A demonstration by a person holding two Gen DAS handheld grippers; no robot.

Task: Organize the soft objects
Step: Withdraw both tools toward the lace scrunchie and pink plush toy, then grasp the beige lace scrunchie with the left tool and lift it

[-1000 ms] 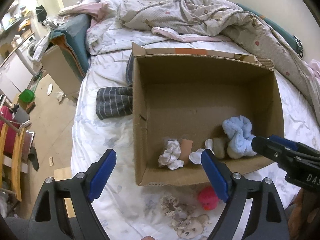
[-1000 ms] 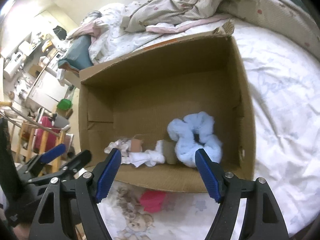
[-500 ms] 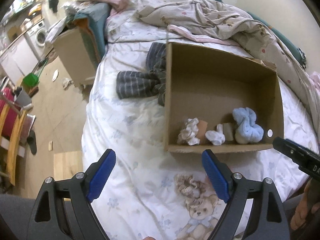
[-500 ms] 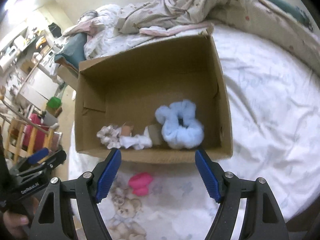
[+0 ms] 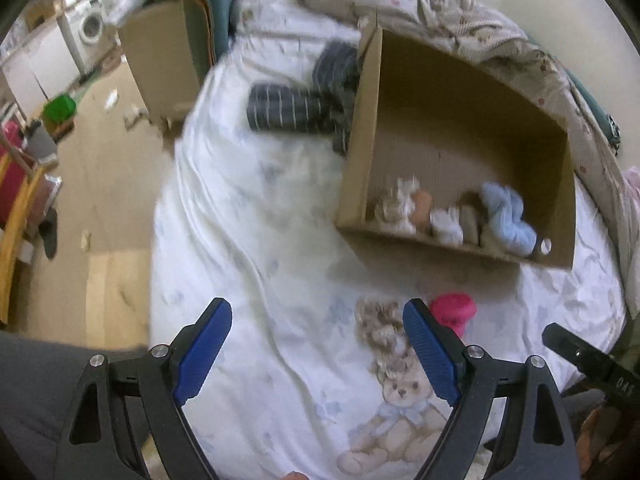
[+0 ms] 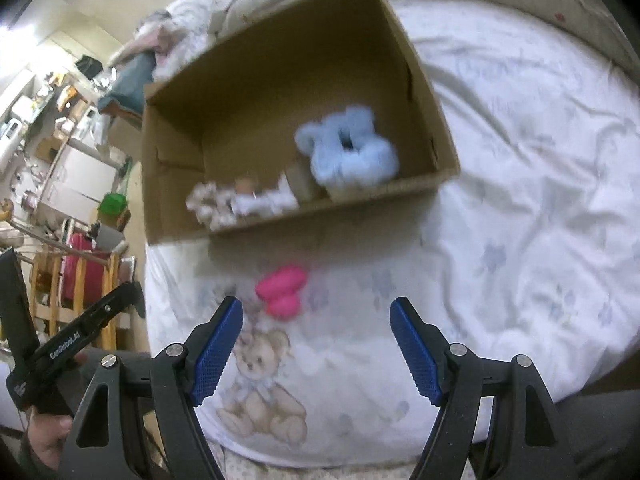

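- Two hand-held grippers hover over a bed (image 6: 520, 184) dressed in a white sheet printed with a teddy bear (image 6: 260, 396), during a tidy-up of soft items.
- The left gripper (image 5: 316, 350) has its blue-padded jaws spread wide and holds nothing; it points at bare sheet just left of a beige frilly scrunchie (image 5: 380, 332).
- The right gripper (image 6: 316, 344) is likewise wide open and empty, its gap lined up just below a pink soft object (image 6: 282, 290), which looks like its next pick.
- A cardboard box (image 6: 424, 80) sits farther up the bed, open side up, evidently serving as the collection bin.
- Already inside, along the near wall: a light blue fluffy scrunchie (image 6: 348, 152) at the right, a white scrunchie (image 6: 264, 202) and a pale patterned scrunchie (image 6: 208, 206) at the left, with small tan items between them too blurred to name.
- The pink piece and the beige scrunchie lie on the sheet just outside the box's near wall, well within reach, so the job appears partly done.
- A dark striped garment (image 5: 288, 110) lies against the box's far left side; a rumpled duvet (image 5: 460, 20) sits beyond.
- Both views are motion-blurred.
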